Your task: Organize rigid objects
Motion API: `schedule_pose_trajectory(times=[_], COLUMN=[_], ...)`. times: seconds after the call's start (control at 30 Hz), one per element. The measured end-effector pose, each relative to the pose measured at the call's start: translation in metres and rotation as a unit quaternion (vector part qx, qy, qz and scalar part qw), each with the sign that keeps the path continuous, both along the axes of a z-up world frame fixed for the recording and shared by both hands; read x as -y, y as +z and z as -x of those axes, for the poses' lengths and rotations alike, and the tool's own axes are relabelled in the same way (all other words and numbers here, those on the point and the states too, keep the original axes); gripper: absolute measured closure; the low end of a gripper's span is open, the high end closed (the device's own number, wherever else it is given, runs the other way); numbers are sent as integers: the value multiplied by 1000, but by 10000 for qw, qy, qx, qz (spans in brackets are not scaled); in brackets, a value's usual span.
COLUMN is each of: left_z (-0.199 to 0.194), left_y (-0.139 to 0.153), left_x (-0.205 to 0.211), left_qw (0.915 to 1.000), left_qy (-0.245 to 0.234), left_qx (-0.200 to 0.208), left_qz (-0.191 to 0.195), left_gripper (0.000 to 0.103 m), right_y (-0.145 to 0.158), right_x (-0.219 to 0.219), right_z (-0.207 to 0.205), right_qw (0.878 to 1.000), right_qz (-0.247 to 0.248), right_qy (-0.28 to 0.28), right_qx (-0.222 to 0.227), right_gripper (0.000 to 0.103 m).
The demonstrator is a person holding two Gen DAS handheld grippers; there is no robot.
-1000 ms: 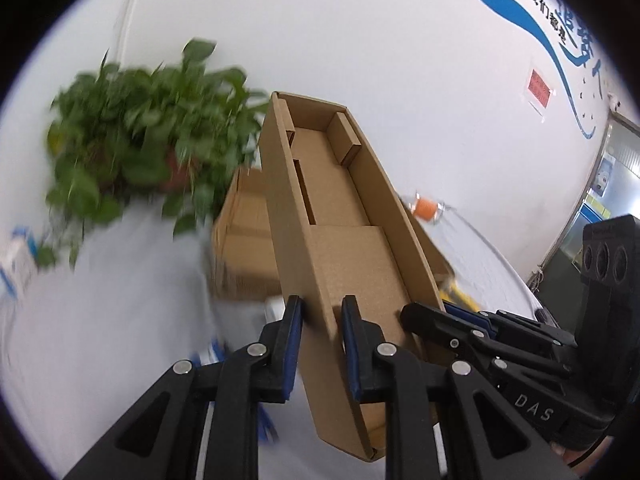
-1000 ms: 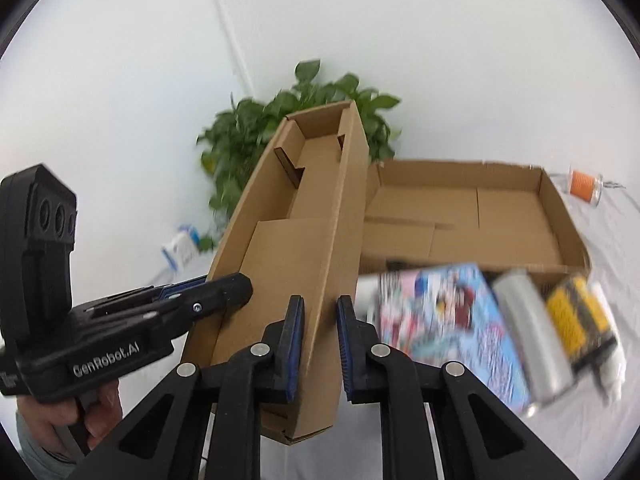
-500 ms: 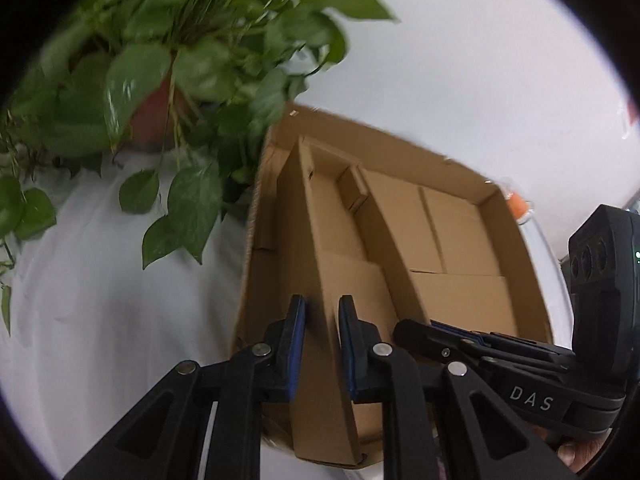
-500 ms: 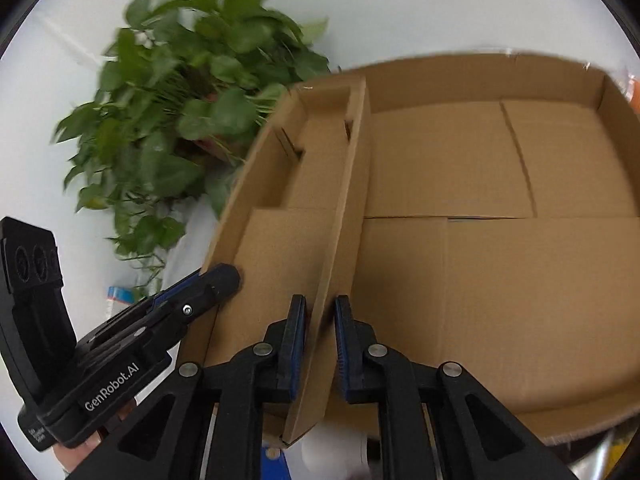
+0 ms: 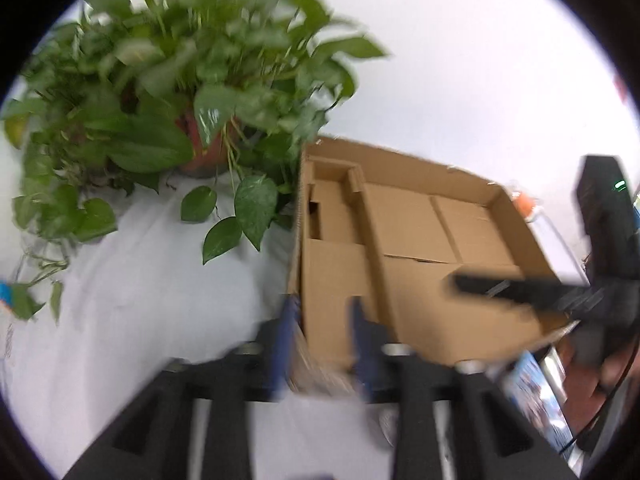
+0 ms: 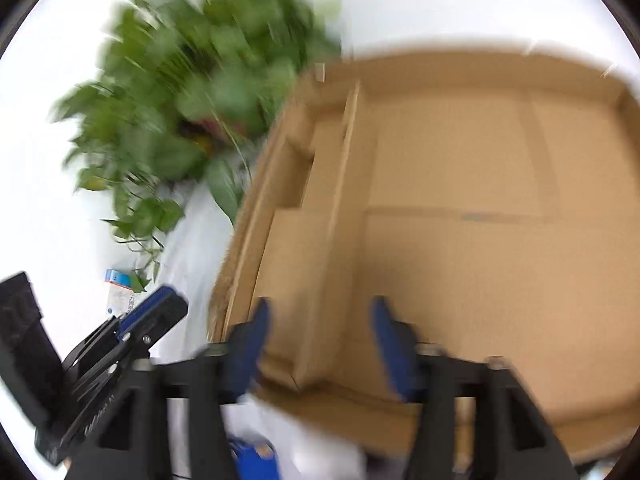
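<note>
Left wrist view: large shallow cardboard box lay open-topped on a white-covered worktop, its left wall just beside a potted plant in a reddish pot. A narrower cardboard tray sat inside the large box, along its left side, with a small divided pocket at its far end. The remaining floor of the large box showed bare cardboard flaps.

Left gripper: black frame, blue-padded fingers. Its jaws were opening; the left walls of tray and box stood between the fingers near the front corner, the pads off the cardboard and gripping nothing. Picture blurred near the fingers, so the gap on each side could not be judged finely.

Right gripper, in the same view: seen as a dark blurred bar reaching in from the right over the box floor, carried by a hand at the right edge.

Also in that view: a small orange item beyond the far right corner of the box, and a colourful printed package on the worktop before the box's front wall.

Right wrist view: right gripper, jaws opening, straddled the inner right wall of the tray, pads clear of it on both sides, nothing held. Left gripper showed at the lower left, outside the box. A small blue-and-white carton lay on the worktop beneath the plant's trailing leaves.
</note>
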State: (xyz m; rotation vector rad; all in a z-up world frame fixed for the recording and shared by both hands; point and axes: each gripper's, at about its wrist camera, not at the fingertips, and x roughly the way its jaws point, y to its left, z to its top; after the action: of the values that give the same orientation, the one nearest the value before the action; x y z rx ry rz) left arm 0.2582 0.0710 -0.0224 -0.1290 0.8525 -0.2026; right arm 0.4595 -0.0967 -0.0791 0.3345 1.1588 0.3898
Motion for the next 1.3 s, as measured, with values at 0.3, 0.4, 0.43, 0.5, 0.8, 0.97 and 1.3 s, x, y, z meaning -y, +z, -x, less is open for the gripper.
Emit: schedule_pose_trajectory(times=[0.3, 0.4, 0.43, 0.5, 0.8, 0.97, 1.3], left_z=[114, 115, 114, 113, 110, 127, -5], left_y=[-17, -40, -48, -54, -65, -9, 106], left_x=[76, 97, 103, 109, 124, 125, 120], left_qw=[9863, 9803, 9796, 9758, 9799, 9927, 9926], left_qy=[-872, -884, -800, -848, -833, -804, -909], left_qx=[-572, -1019, -1160, -1280, -1251, -321, 743], left_qz=[1277, 1443, 1429, 1556, 1309, 845, 297], left_gripper=[9, 10, 10, 11, 30, 33, 33], right_y=[49, 29, 25, 19, 0, 36, 136], right_x=[126, 123, 120, 114, 84, 72, 71], right_z=[181, 210, 217, 226, 235, 252, 143], right_qw=[9925, 9902, 9891, 9855, 9894, 9843, 9771], right_qz=[516, 634, 643, 662, 924, 1186, 551], right_qy=[774, 1092, 1193, 1422, 955, 455, 18], right_qx=[798, 605, 574, 654, 583, 1229, 2056], right_gripper=[0, 0, 1, 1, 1, 7, 7])
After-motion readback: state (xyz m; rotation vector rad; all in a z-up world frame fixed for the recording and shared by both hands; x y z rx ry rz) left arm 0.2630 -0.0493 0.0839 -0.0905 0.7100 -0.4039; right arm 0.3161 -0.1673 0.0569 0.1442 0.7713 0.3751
